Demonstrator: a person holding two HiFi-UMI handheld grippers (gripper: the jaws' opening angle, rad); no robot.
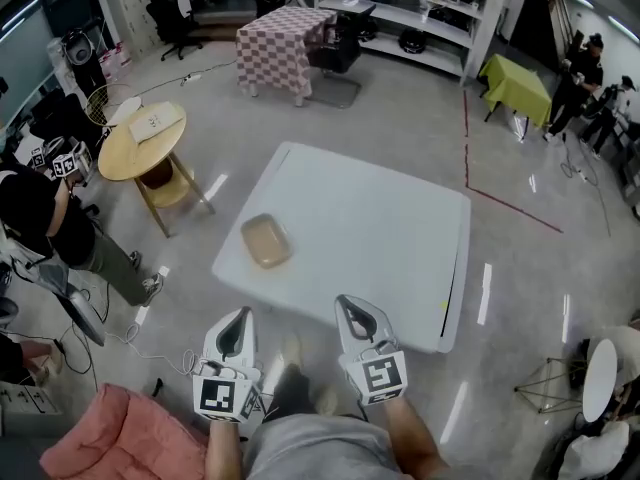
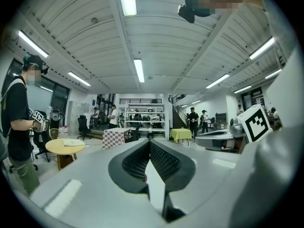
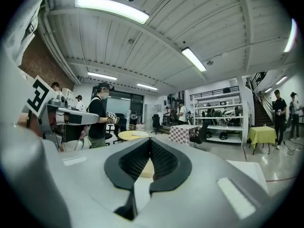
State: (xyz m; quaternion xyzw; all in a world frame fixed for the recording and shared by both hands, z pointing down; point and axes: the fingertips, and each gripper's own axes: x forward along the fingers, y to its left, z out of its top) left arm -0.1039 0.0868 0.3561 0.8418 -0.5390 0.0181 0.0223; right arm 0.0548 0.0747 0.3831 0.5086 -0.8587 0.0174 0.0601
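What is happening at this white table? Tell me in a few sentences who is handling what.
A person stands at the near edge of a white table, with a left gripper and a right gripper held out in front. Both grippers have their jaws together with nothing between them, and neither touches anything. A shallow tan dish lies on the table's left part, ahead of the left gripper.

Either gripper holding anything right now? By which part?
Nothing is held. The left gripper and right gripper both have their jaws together with nothing between them. The tan dish lies on the white table, apart from both.
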